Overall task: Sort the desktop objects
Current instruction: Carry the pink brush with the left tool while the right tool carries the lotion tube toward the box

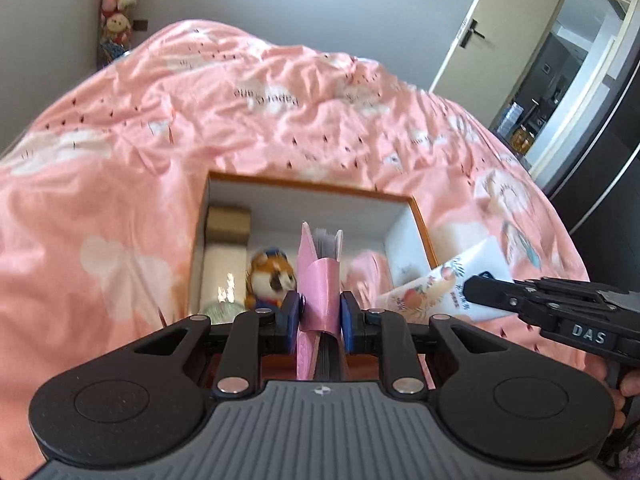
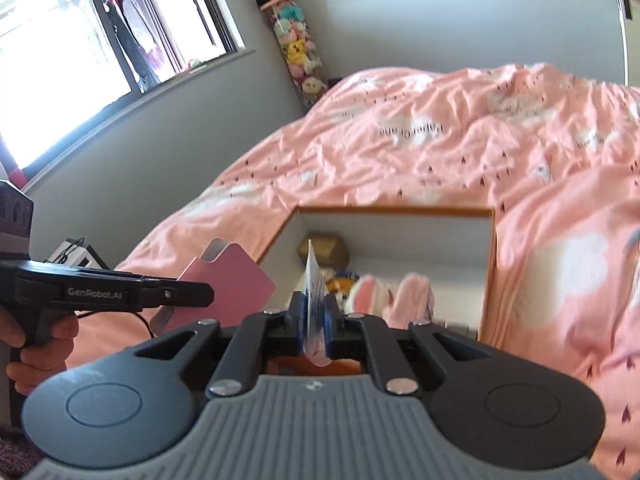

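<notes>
Plainly, pink notebook (image 1: 319, 280) between left tongs (image 1: 320, 312), perhaps above box (image 1: 312, 190).

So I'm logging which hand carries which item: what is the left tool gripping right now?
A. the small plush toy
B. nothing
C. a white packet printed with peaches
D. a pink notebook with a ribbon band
D: the left tool is shut on the pink notebook, seen edge-on between its pads, while the peach-printed packet sits in the right tool.
</notes>
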{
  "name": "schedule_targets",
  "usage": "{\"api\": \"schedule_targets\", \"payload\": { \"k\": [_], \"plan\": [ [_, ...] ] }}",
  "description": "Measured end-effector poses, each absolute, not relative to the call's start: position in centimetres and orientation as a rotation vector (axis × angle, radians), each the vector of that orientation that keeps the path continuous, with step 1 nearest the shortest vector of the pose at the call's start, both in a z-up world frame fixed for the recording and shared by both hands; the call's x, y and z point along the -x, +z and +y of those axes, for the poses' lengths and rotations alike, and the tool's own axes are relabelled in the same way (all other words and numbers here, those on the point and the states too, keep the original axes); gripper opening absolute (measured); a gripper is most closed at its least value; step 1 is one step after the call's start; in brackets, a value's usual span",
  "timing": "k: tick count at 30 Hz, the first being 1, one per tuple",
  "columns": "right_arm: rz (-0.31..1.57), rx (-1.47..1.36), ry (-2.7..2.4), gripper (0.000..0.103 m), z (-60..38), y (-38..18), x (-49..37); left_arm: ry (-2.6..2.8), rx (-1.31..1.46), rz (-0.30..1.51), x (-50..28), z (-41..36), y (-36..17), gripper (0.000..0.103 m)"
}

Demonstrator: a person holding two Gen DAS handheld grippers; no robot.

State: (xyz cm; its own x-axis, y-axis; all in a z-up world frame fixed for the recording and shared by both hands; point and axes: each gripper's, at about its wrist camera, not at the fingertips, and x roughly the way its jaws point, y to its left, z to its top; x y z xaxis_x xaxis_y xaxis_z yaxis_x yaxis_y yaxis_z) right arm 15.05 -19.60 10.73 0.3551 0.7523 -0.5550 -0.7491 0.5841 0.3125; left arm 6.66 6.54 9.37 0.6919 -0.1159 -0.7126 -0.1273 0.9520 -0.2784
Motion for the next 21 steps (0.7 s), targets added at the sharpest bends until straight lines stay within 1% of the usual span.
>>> {"api": "schedule_targets", "payload": {
  "k": [5, 11, 16, 21],
  "plan": [
    [0.708, -0.027, 0.957, 0.009, -17.5, 10.9, -17.9, 0.051, 0.329, 0.818, -10.3, 8.6, 8.7, 0.024],
    [0.750, -0.016, 0.909, 0.009, -14.6, 9.1, -22.1, 0.054, 0.351, 0.851, -14.8, 9.9, 6.4, 0.024],
    [0.768, 0.011, 0.869, 0.009, -13.1, 7.8, -24.9, 0.026, 0.312, 0.863, -18.1, 9.3, 5.0, 0.024],
    [0.768, 0.034, 0.837, 0.009, -14.0, 7.8, -26.5, -0.099, 0.217, 0.879, -20.1, 6.9, 4.8, 0.024]
  ]
}}
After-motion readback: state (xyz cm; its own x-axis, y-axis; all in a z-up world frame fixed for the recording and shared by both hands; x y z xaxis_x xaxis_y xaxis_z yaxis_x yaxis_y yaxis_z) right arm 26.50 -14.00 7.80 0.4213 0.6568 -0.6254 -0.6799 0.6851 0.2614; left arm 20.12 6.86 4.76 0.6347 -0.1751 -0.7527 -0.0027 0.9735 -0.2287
